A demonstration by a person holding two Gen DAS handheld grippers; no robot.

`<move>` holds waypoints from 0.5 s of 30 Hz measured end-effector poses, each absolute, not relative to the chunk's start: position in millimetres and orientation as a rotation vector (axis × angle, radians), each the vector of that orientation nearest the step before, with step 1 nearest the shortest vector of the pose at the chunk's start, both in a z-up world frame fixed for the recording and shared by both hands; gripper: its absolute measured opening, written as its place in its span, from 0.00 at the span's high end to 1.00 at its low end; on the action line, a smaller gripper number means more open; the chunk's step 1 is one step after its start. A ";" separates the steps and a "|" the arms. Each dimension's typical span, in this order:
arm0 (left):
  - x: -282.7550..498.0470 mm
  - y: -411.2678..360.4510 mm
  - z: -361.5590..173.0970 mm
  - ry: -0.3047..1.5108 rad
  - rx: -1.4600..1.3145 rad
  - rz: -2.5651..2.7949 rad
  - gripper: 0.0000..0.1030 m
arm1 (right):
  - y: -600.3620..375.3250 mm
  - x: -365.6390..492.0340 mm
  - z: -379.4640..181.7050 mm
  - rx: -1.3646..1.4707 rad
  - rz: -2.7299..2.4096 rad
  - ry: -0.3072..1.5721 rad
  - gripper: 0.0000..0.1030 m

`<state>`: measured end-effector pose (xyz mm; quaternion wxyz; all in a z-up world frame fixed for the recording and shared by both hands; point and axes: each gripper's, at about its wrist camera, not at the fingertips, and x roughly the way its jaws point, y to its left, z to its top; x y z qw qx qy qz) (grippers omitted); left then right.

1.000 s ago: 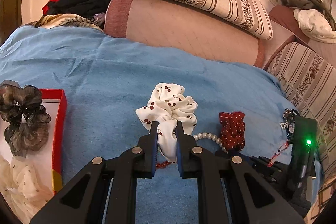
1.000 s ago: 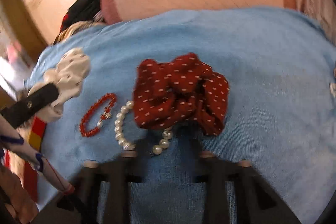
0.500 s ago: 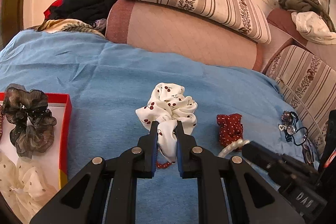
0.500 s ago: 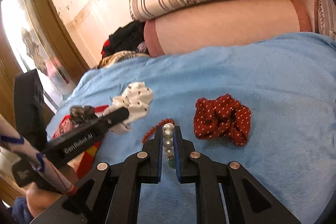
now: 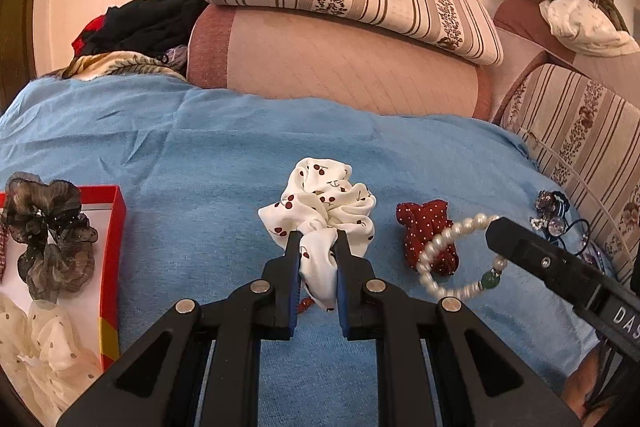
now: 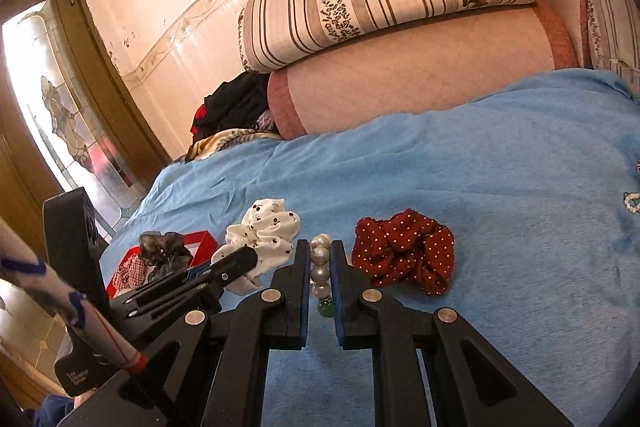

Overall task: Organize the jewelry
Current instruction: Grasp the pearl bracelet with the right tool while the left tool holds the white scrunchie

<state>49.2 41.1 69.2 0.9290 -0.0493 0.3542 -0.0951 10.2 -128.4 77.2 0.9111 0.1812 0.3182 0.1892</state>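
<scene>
My left gripper (image 5: 317,241) is shut on a white cherry-print scrunchie (image 5: 324,203), which also shows in the right wrist view (image 6: 262,233). My right gripper (image 6: 320,249) is shut on a pearl bracelet (image 6: 320,269) with a green bead, held above the blue blanket; the bracelet hangs from it in the left wrist view (image 5: 452,259). A dark red dotted scrunchie (image 6: 404,253) lies on the blanket right of my right gripper. A red-rimmed box (image 5: 114,251) at the left holds a grey scrunchie (image 5: 48,235) and a cream one (image 5: 44,347). A red bead bracelet (image 5: 306,304) peeks out under the white scrunchie.
A blue blanket (image 5: 200,155) covers the bed. Pink and striped bolsters (image 5: 340,55) line the far side. Dark hair ties with beads (image 5: 554,213) lie at the right edge. A pile of clothes (image 5: 136,31) sits back left. A door with patterned glass (image 6: 52,123) stands at the left.
My right gripper closed on the pearl bracelet and lifted it off the blanket, rising and tilting up. My left gripper kept hold of the white scrunchie and lifted slightly.
</scene>
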 end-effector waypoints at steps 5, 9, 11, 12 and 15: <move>47.0 35.3 69.7 0.715 -0.064 -0.190 0.86 | -129.0 8.4 78.3 0.376 0.390 0.653 0.90; 45.1 33.3 71.3 0.701 -0.043 -0.180 0.86 | -129.9 9.4 77.4 0.378 0.390 0.655 0.90; 44.7 33.4 71.9 0.698 -0.040 -0.178 0.86 | -130.5 9.6 77.4 0.378 0.388 0.655 0.90; 44.5 33.3 72.2 0.696 -0.037 -0.177 0.86 | -130.7 9.7 77.5 0.378 0.388 0.655 0.90; 43.4 32.1 73.2 0.691 -0.028 -0.171 0.86 | -131.1 9.9 77.2 0.377 0.388 0.656 0.90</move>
